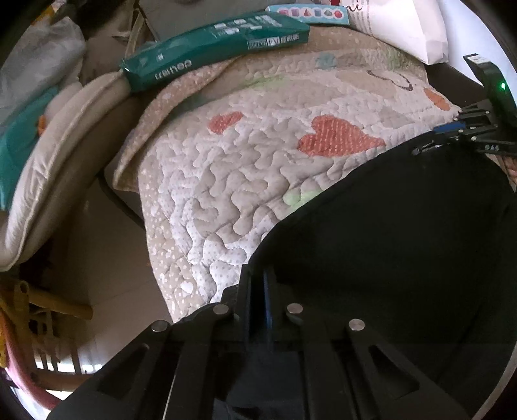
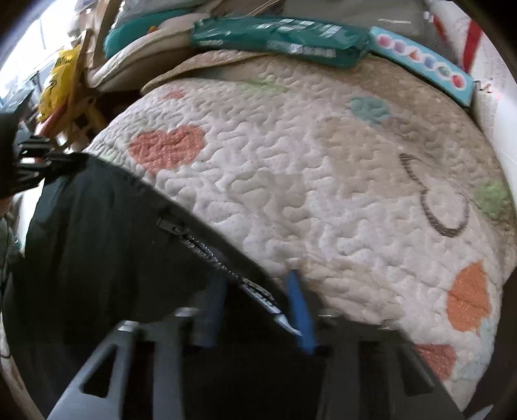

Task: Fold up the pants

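Black pants (image 1: pixel 404 232) lie on a quilted blanket with hearts (image 1: pixel 252 168). In the left wrist view my left gripper (image 1: pixel 260 290) is shut on the pants' edge, its blue pads pressed together. My right gripper (image 1: pixel 429 142) shows far right in that view, at the pants' other corner. In the right wrist view the pants (image 2: pixel 106 232) fill the lower left, with a zipper (image 2: pixel 219 255) along the edge. My right gripper (image 2: pixel 258 290) has its blue fingers (image 2: pixel 299 307) spread apart on either side of the zippered edge. My left gripper (image 2: pixel 48 161) shows at the far left, holding the cloth.
A green paper pack (image 1: pixel 213 48) and a light blue box (image 1: pixel 310 13) lie at the blanket's far end. A white bag (image 1: pixel 404 26) is at the far right. Cushions (image 1: pixel 48 161) and wooden furniture (image 1: pixel 38 310) stand to the left of the bed.
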A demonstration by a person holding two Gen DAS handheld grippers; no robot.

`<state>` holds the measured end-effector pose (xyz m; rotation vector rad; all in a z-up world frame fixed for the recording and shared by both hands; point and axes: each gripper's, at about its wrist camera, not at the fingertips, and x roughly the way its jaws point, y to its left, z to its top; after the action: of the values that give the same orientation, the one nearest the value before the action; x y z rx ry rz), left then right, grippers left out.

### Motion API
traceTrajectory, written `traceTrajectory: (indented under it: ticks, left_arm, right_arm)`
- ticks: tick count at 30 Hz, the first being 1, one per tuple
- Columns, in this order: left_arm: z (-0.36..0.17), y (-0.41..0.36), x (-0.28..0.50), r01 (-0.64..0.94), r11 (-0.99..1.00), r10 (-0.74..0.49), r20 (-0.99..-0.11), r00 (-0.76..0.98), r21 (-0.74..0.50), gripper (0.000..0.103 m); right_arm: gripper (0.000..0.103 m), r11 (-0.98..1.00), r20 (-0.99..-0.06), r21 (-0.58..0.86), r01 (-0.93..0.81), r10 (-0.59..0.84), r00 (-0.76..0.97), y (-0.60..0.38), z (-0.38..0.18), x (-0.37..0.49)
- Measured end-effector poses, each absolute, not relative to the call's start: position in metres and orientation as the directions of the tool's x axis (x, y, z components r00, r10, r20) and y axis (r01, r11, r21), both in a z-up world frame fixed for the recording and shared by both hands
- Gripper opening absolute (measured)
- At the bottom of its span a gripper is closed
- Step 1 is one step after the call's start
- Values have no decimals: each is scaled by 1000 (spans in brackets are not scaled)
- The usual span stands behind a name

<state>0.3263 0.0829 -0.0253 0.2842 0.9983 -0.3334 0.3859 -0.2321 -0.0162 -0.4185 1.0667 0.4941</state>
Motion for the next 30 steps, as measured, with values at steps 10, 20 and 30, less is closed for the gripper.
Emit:
traceTrajectory:
  ticks: [10,20,30]
  left_arm:
    - [42,80,267,388,918,-180,-785,593,83,6]
    - [66,71,158,405,909,-192,-768,610,95,6]
    - [3,60,81,391,918,-155,-846,510,67,6]
  right_arm:
    - [5,844,-876,-59,-533,212,433,-239,27,344]
    - [4,853,-864,-64,-517,212,456,-253,71,242]
    - [4,844,-915,-28,-536,194,354,-262,43,129]
